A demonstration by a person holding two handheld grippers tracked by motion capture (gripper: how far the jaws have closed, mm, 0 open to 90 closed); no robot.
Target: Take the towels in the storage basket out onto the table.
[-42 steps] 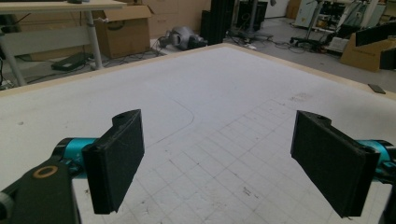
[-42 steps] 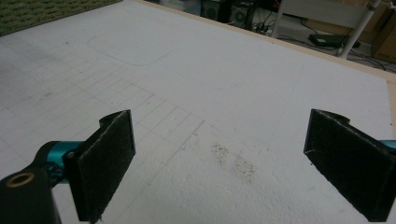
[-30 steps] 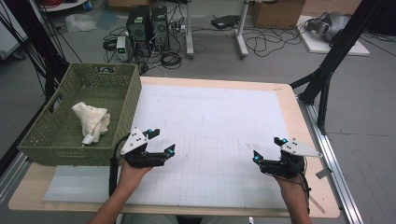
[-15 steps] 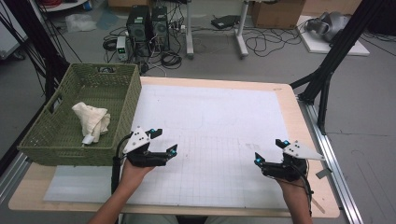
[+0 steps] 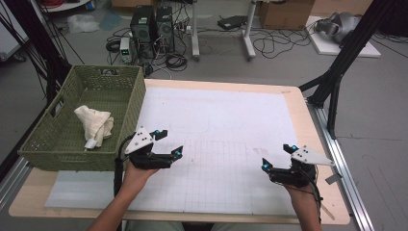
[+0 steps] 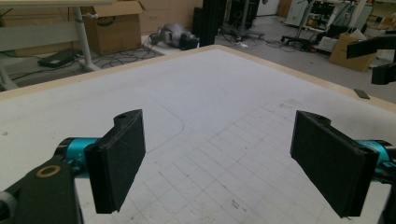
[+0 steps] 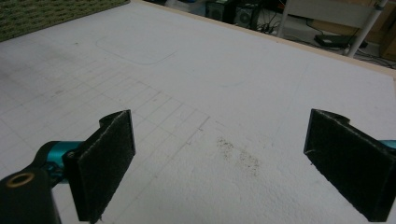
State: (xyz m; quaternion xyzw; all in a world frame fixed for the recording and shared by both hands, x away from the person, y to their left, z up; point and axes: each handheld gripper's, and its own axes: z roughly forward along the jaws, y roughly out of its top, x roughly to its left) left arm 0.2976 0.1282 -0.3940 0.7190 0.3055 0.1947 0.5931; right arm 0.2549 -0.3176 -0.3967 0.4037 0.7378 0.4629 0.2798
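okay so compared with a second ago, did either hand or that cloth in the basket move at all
Barely anything changed. The right tool slid slightly toward the person's edge of the table; the left tool kept its spot beside the basket. Both stay open and empty above the white mat, and the cloth lies in the basket as before.

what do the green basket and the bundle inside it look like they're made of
The green basket looks woven, wicker or plastic weave: the walls show a fine matte lattice with handle cutouts. Which one, the look leaves open. The cream bundle inside seems soft cloth, crumpled into loose folds with a dull finish.
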